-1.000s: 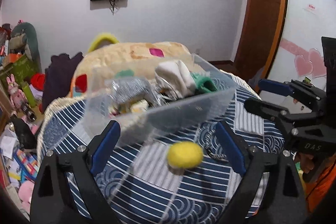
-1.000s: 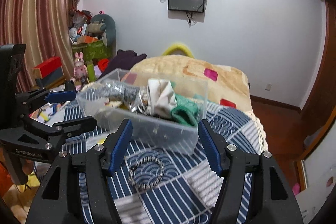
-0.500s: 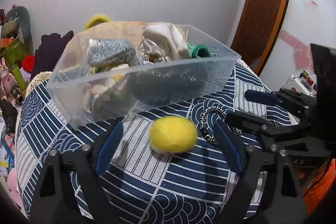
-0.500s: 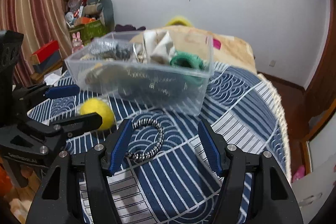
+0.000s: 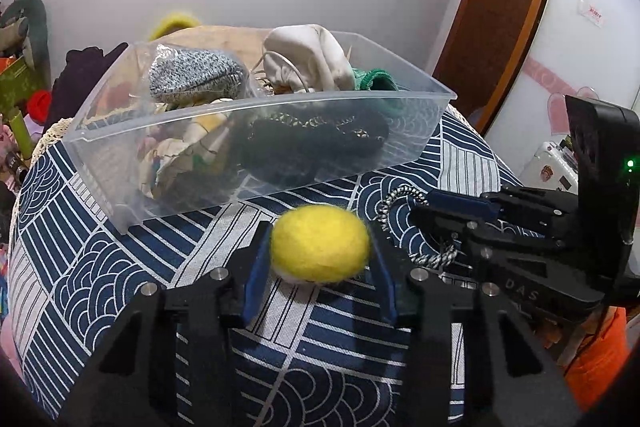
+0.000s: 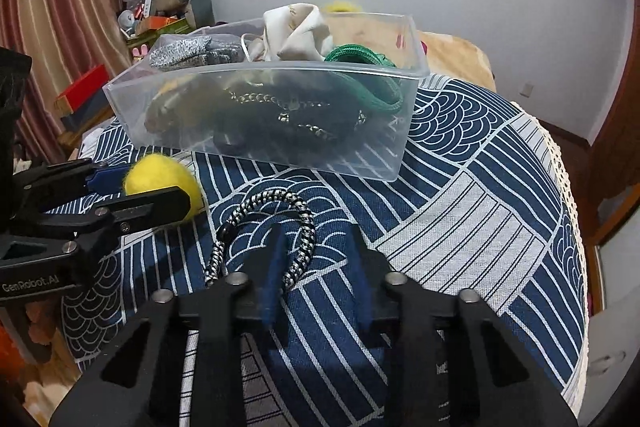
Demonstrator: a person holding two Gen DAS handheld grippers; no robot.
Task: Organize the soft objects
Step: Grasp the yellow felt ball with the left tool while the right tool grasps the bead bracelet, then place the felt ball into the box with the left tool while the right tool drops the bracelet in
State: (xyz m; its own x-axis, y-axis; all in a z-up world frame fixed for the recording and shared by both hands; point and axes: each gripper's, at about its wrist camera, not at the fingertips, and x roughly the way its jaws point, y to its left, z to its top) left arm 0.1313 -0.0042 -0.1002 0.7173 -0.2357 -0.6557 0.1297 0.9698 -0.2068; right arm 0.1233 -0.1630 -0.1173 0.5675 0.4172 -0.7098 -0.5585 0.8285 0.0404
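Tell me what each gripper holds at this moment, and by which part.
The left gripper is shut on the yellow felt ball, jaws against its two sides. The right gripper straddles the near side of the braided cord loop; whether it pinches it cannot be told.

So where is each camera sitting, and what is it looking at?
Left wrist view: sits on the left tool, looking along its fingers at the yellow ball between them, with the clear box beyond; the right tool enters from the right.
Right wrist view: sits on the right tool, looking at the braided cord loop between its fingers; the left tool enters from the left.
Both views share the ball, loop, box and blue patterned cloth.
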